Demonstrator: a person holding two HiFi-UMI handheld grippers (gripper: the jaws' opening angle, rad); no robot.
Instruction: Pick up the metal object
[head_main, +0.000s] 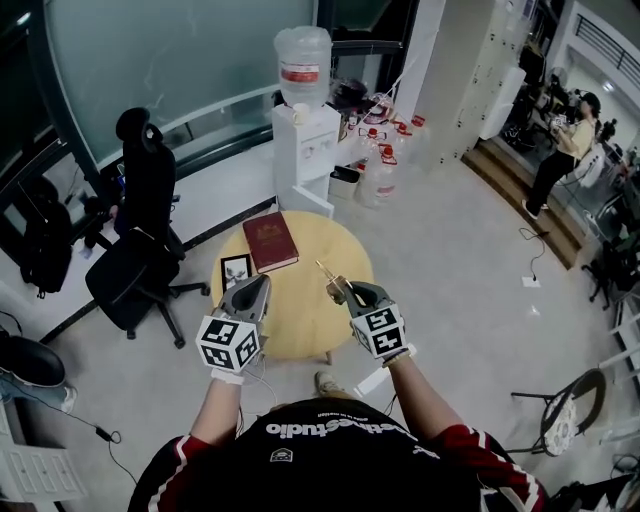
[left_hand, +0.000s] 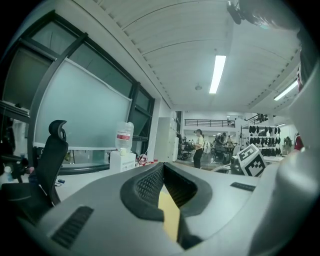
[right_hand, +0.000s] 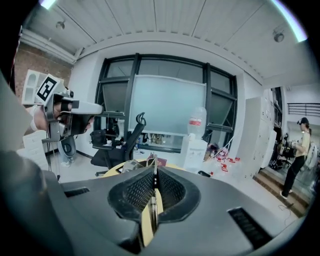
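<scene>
A thin metal object (head_main: 328, 274) pokes forward out of my right gripper (head_main: 345, 291), which is shut on it above the round wooden table (head_main: 300, 325). In the right gripper view the strip (right_hand: 155, 163) stands edge-on between the pressed pads of that gripper (right_hand: 154, 176). My left gripper (head_main: 262, 284) hovers over the table's left part, jaws together and holding nothing. The left gripper view shows its own tips (left_hand: 163, 168) meeting, with yellow tabletop in the hollow behind them.
A dark red book (head_main: 270, 241) and a small picture frame (head_main: 236, 270) lie on the table's far left. A water dispenser (head_main: 305, 150) stands beyond, a black office chair (head_main: 135, 250) to the left. A person (head_main: 560, 150) stands far right.
</scene>
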